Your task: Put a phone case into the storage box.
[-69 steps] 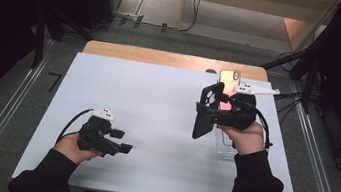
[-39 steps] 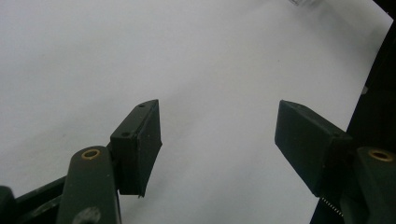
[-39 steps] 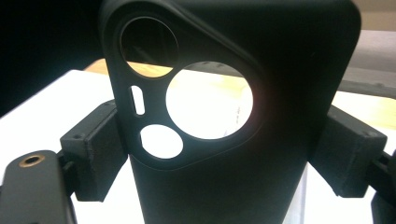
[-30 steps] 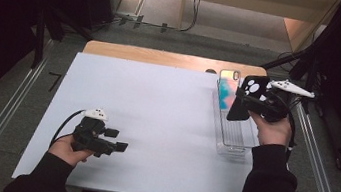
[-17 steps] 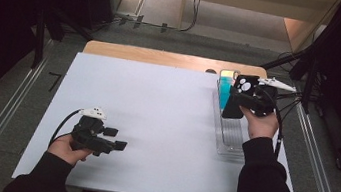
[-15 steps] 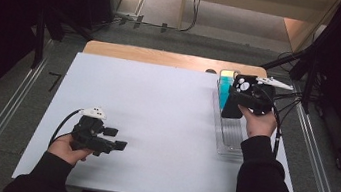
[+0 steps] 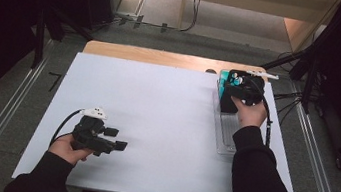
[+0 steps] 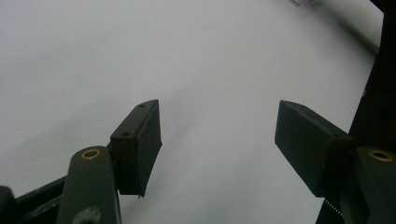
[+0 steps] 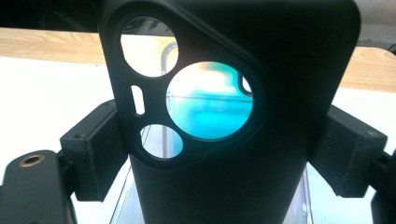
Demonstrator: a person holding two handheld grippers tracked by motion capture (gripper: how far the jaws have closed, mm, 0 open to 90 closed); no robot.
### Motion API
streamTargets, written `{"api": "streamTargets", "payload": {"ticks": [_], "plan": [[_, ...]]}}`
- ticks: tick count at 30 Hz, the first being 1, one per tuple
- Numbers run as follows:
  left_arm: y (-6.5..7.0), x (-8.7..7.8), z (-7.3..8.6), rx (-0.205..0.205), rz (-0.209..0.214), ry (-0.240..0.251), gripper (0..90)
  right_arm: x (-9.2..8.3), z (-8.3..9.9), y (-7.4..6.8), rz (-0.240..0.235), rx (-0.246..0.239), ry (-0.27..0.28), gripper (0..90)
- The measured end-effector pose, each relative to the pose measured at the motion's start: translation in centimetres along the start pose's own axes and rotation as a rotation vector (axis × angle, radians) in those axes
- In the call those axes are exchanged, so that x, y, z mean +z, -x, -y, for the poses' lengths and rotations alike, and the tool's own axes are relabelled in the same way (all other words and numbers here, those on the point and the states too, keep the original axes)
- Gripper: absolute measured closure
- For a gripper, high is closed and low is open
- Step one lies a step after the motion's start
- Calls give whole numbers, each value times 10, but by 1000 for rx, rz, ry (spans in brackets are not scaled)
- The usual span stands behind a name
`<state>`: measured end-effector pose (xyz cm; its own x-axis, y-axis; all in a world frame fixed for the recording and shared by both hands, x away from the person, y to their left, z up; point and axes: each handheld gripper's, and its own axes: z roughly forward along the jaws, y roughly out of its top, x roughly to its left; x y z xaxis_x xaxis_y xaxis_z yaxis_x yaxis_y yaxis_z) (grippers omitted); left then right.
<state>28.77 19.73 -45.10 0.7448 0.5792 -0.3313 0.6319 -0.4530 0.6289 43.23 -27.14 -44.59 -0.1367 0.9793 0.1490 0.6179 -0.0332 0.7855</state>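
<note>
A white table carries a clear plastic tray along its right edge. The right gripper pinches a black phone case (camera cutouts facing the lens) upright over the tray's far end, beside something teal. Near the front-left corner, the left gripper rests with jaws spread, holding nothing.

Black grippers, black sleeves

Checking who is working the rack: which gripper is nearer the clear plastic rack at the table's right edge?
Right. The right gripper holds a black phone case directly over the clear plastic rack; the left gripper rests open, far across the white table.
</note>
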Motion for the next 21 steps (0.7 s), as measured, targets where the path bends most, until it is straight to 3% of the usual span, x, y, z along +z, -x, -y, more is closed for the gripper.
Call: {"api": "streamTargets", "payload": {"ticks": [7,12,21], "plan": [[-1,0,1,-2,-6,-1,321,13,-10,0,19,-15,-28,120],[-1,1,1,-2,-6,-1,321,20,-16,1,19,7,-23,120],[-2,1,0,2,1,-4,321,28,-24,-1,36,5,-21,120]]}}
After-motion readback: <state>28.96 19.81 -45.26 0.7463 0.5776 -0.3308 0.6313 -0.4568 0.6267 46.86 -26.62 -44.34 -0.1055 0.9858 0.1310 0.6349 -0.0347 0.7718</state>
